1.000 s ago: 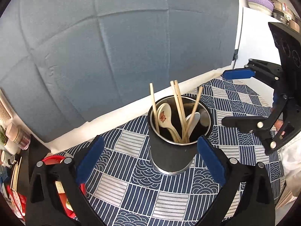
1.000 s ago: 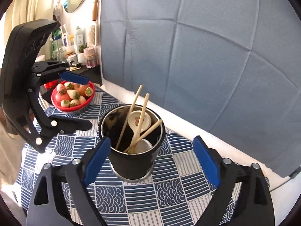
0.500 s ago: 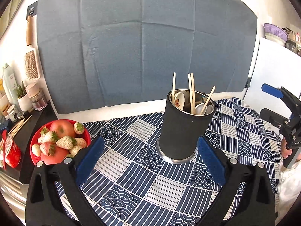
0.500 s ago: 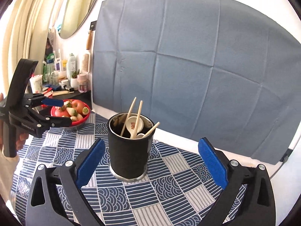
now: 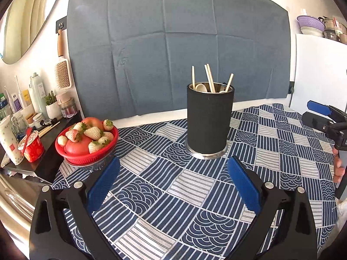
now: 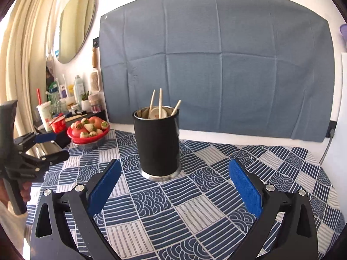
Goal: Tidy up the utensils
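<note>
A black cylindrical utensil holder [image 5: 210, 121] stands upright on the blue patterned tablecloth [image 5: 164, 197]; it also shows in the right wrist view [image 6: 158, 143]. Wooden chopsticks [image 5: 209, 78] and pale spoons [image 5: 200, 86] stick out of its top. My left gripper [image 5: 173, 184] is open and empty, well in front of the holder. My right gripper [image 6: 173, 184] is open and empty, also in front of it. Each gripper shows at the edge of the other's view, the right one [image 5: 325, 117] and the left one [image 6: 41, 149], both apart from the holder.
A red basket of strawberries and tomatoes [image 5: 86, 138] sits at the table's left edge. A dark side shelf [image 5: 28, 134] with bottles, cups and jars stands further left. A grey-blue cloth backdrop [image 5: 177, 43] hangs behind the table. A white cabinet [image 5: 318, 71] stands at the right.
Both grippers have pulled back and lowered away from the holder, from close above it to a level view. Both stayed open and empty. The holder has not moved.
</note>
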Available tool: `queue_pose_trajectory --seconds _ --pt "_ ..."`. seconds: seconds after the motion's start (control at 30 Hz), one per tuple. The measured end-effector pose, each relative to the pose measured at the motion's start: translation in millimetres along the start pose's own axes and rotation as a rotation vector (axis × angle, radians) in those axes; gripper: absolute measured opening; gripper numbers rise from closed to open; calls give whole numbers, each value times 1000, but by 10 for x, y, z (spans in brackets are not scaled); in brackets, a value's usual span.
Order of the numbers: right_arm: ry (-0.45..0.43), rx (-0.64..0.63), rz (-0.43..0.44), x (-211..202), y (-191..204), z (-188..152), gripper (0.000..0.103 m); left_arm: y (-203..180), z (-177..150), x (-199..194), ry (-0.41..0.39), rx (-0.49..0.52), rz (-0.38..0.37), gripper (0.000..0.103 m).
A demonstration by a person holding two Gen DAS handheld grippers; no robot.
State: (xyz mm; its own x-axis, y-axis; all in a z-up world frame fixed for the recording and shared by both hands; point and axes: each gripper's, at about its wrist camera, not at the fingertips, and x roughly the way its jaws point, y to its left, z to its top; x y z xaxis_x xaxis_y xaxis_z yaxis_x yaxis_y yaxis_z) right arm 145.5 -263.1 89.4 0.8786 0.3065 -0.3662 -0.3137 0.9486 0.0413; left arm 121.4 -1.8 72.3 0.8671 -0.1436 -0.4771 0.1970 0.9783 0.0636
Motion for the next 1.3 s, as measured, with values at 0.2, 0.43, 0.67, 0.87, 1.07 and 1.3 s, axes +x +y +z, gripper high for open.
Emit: queue_pose_trajectory --seconds 0.2,0.43,0.67,0.87,1.07,1.3 --pt "17 -12 8 -123 79 -302 95 -179 -267 -59 -13 -6 -18 97" --pt "56 -53 -41 -114 223 -603 95 -211 -479 -56 -15 -83 -40 97" --pt "44 17 -19 -92 163 -728 95 -204 -602 -53 -42 -105 7 97" --pt "30 37 10 -124 147 -737 95 -282 -599 -62 -45 -61 24 97" --pt "44 -5 21 -95 246 -734 95 -177 -599 -51 -40 -112 63 97" --pt "42 6 14 -103 221 -733 95 -216 -602 -114 -69 -90 60 97"
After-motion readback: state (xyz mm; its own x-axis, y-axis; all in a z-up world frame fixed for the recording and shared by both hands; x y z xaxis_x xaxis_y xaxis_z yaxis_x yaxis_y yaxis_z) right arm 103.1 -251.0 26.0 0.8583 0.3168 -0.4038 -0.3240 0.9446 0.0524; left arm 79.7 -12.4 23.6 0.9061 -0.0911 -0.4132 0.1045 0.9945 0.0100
